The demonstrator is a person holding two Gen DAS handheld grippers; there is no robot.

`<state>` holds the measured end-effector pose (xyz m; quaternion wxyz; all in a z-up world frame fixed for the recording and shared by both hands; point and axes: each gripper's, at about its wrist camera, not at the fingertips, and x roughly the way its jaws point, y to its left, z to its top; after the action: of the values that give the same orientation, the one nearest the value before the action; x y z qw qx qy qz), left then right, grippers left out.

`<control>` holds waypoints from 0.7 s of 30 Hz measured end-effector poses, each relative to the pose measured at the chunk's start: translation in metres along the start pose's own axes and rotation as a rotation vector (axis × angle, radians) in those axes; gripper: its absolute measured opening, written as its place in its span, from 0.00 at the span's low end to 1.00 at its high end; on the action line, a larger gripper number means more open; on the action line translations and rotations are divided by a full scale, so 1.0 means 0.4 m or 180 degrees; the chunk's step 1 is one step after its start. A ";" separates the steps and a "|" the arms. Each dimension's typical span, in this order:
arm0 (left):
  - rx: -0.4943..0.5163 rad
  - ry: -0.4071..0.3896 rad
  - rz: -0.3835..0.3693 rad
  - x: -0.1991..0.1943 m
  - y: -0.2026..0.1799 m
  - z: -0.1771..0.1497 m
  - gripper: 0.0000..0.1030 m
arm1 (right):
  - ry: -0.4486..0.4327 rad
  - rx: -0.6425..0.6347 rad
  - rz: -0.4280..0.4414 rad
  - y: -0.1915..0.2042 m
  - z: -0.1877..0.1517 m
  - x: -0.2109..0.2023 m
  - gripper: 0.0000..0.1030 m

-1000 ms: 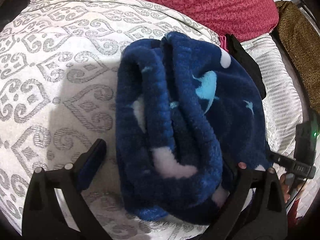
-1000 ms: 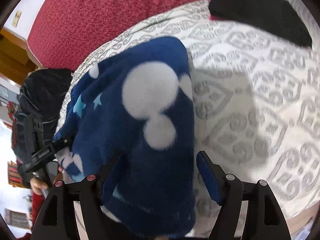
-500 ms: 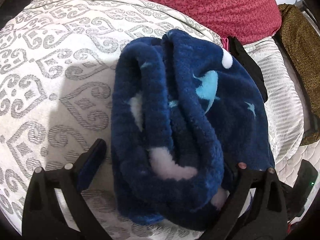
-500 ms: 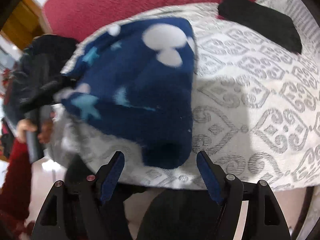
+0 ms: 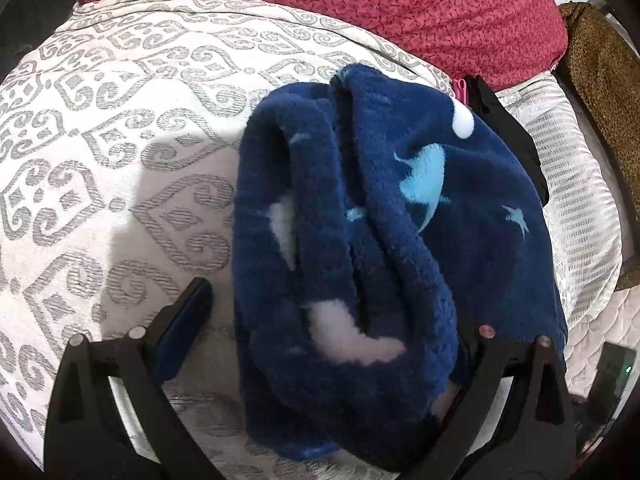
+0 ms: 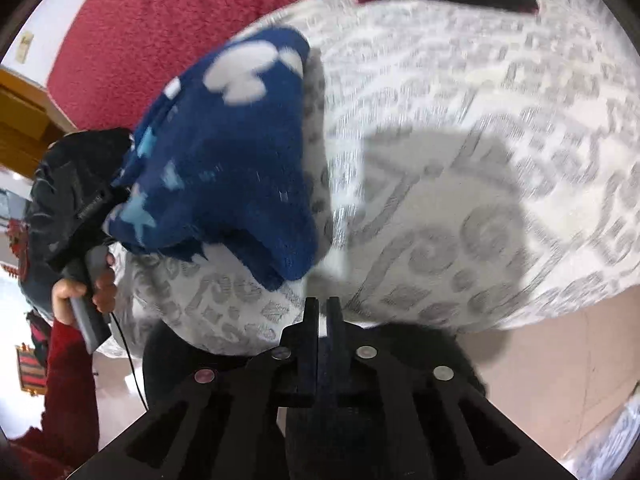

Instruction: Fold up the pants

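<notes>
The pants (image 5: 380,232) are dark blue fleece with white and light blue shapes, folded into a thick bundle on the patterned white bed cover (image 5: 120,140). My left gripper (image 5: 332,320) is open, its jaws wide on either side of the bundle's near end; the right finger is partly hidden behind the fleece. In the right wrist view the bundle (image 6: 224,152) lies at the bed's left edge. My right gripper (image 6: 322,308) is shut and empty, held back off the bed's near edge, apart from the pants.
A red blanket (image 5: 360,8) lies along the far side of the bed. A black garment (image 5: 504,132) sits behind the bundle, and a leopard-print cloth (image 5: 600,80) at far right. The floor (image 6: 540,364) shows below the bed edge.
My right gripper has pulled back from the bundle to beyond the bed edge and closed from wide open to shut. The left gripper stays open around the bundle.
</notes>
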<state>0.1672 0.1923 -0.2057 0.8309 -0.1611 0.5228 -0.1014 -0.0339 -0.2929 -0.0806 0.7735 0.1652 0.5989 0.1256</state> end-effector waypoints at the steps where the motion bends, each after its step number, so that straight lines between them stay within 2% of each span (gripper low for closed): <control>1: -0.0003 0.0010 -0.0007 0.000 0.000 0.001 0.97 | -0.0064 -0.0004 0.0014 0.000 0.013 -0.013 0.07; 2: -0.0003 0.0022 -0.0012 0.000 0.002 0.002 0.97 | -0.0149 0.0006 0.0058 0.003 0.039 -0.029 0.15; 3: 0.0005 0.0032 -0.0011 0.001 0.002 0.004 0.97 | -0.0224 0.0015 0.0112 0.003 0.064 -0.041 0.31; 4: 0.0015 0.0034 -0.0008 -0.001 0.003 0.002 0.97 | -0.0275 0.0026 0.0150 0.001 0.085 -0.051 0.41; 5: 0.0024 0.0036 -0.0006 -0.002 0.002 0.002 0.97 | -0.0304 0.0039 0.0175 0.002 0.113 -0.054 0.61; 6: 0.0031 0.0033 -0.0009 -0.002 0.003 0.001 0.97 | -0.0333 0.0027 0.0236 0.011 0.148 -0.052 0.68; 8: 0.0035 0.0024 -0.0021 -0.002 0.002 -0.001 0.97 | -0.0288 -0.0067 0.0297 0.040 0.221 -0.017 0.69; 11: 0.0057 0.0004 -0.0055 -0.004 0.004 -0.004 0.96 | -0.0039 -0.0027 0.0388 0.066 0.282 0.078 0.70; 12: 0.0072 -0.0005 -0.0074 -0.007 0.005 -0.004 0.95 | 0.0070 0.0010 0.0409 0.069 0.288 0.109 0.56; 13: 0.0101 -0.0021 -0.0130 -0.012 0.005 -0.006 0.87 | 0.0174 0.0050 0.0436 0.071 0.285 0.138 0.41; 14: 0.0127 -0.0032 -0.0223 -0.019 0.003 -0.008 0.71 | 0.0163 0.0051 0.0438 0.071 0.274 0.141 0.35; 15: 0.0164 -0.0058 -0.0330 -0.031 -0.002 -0.012 0.67 | 0.0081 -0.0016 0.0387 0.075 0.266 0.125 0.29; 17: 0.0335 -0.0129 -0.0277 -0.050 -0.019 -0.019 0.60 | 0.0039 -0.0152 0.0270 0.086 0.247 0.094 0.28; 19: 0.0376 -0.0138 -0.0254 -0.061 -0.023 -0.019 0.59 | 0.0069 -0.0206 0.0247 0.086 0.250 0.081 0.31; 21: 0.0270 -0.0100 -0.0302 -0.069 -0.010 -0.011 0.60 | 0.0099 -0.0210 0.0270 0.081 0.274 0.072 0.36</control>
<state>0.1512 0.1972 -0.1831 0.8393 -0.1520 0.4967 -0.1603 0.0797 -0.2636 -0.0679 0.7631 0.1629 0.5987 0.1805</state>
